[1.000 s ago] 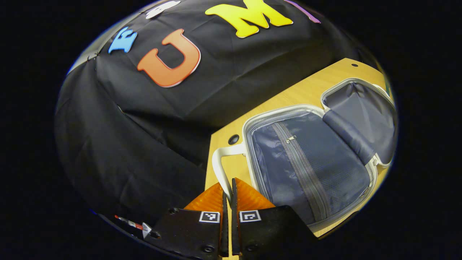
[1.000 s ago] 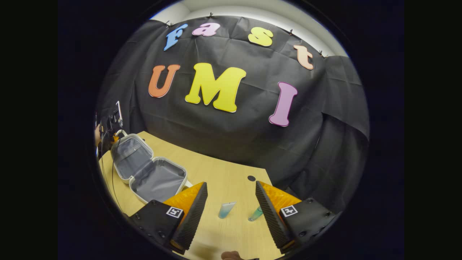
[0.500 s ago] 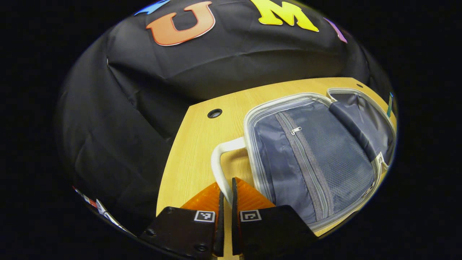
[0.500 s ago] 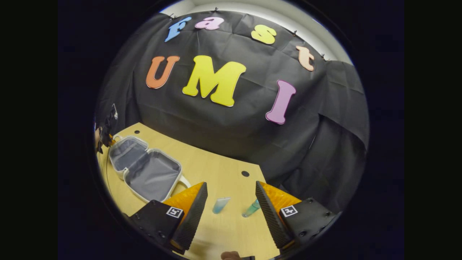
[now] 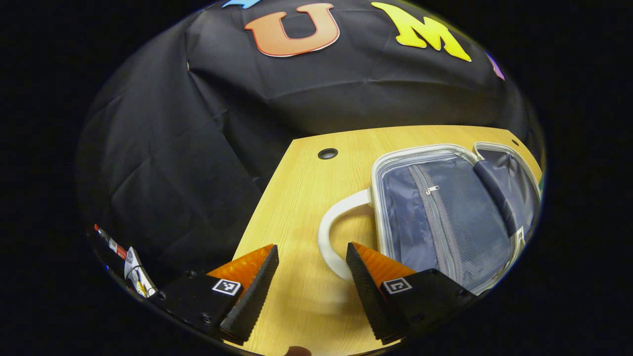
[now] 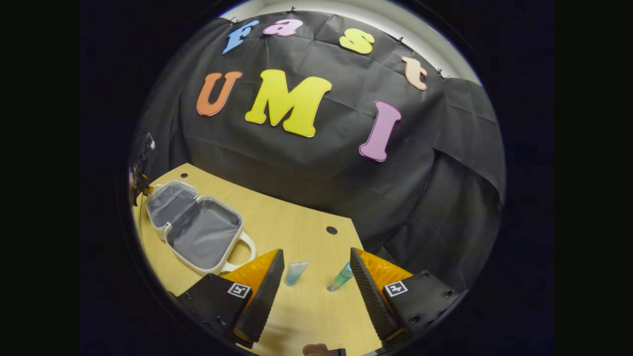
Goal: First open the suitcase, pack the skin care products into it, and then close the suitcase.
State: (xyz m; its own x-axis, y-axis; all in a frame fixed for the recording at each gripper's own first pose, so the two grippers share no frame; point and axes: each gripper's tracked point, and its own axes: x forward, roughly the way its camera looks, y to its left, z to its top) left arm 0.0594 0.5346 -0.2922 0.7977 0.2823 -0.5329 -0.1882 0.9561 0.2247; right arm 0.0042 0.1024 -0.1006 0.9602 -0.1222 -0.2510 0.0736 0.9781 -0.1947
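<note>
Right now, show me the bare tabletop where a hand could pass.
Bare wood runs between the open suitcase and the cloth wall, up to the far grommet hole. Also left of the white handle. Crowded: the blue tube and green bottle ahead of the right tool.

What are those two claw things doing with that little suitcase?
The suitcase lies open flat on the table, with nothing packed yet. The left gripper is open beside its white handle. The right gripper is open too, aimed at two small skin care tubes lying on the table.
</note>
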